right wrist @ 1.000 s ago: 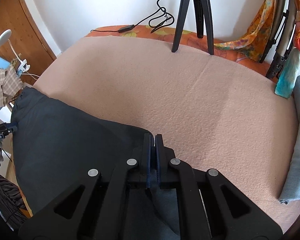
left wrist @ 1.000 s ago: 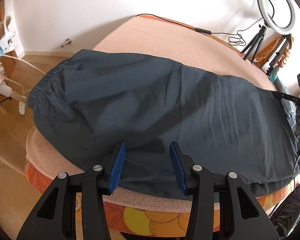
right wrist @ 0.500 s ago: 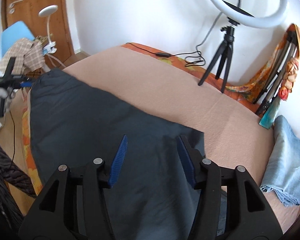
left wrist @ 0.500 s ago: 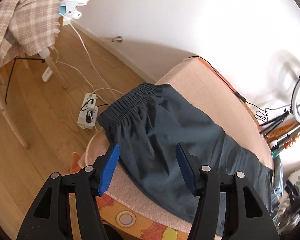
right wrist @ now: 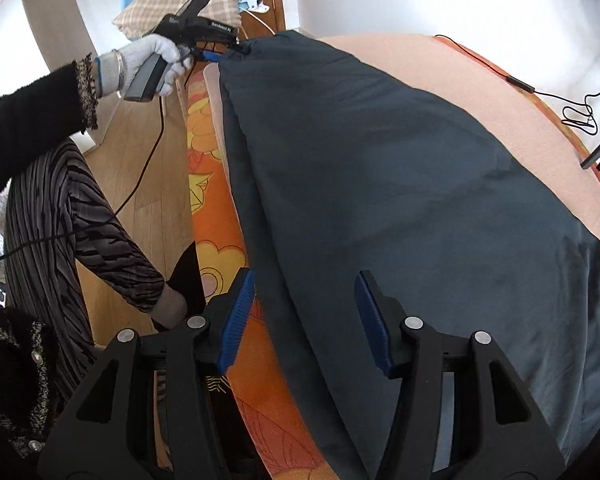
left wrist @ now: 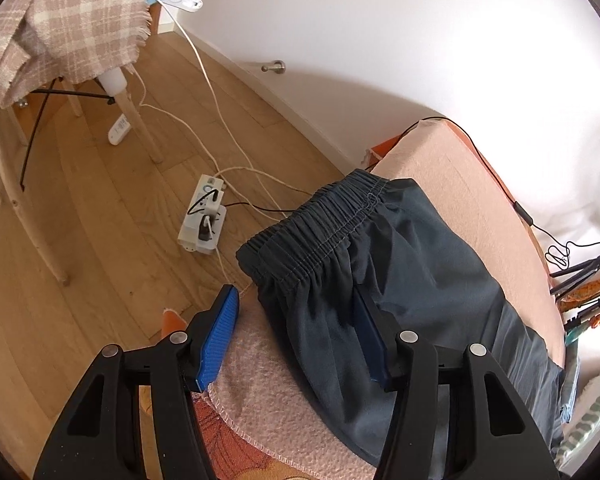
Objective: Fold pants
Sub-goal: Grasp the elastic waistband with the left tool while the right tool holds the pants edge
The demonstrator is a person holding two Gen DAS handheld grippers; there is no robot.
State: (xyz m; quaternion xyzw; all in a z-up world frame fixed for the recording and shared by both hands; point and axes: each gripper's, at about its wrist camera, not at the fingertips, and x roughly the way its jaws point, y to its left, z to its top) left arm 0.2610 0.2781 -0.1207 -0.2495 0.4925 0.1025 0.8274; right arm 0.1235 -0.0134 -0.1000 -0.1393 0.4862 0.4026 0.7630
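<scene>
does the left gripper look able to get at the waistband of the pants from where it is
Probably yes. The left gripper hangs open just short of the elastic waistband, which lies bare at the bed's corner; nothing sits between them.

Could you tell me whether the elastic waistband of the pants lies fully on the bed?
No, the elastic waistband of the dark pants hangs past the bed's edge, over the wooden floor.
</scene>
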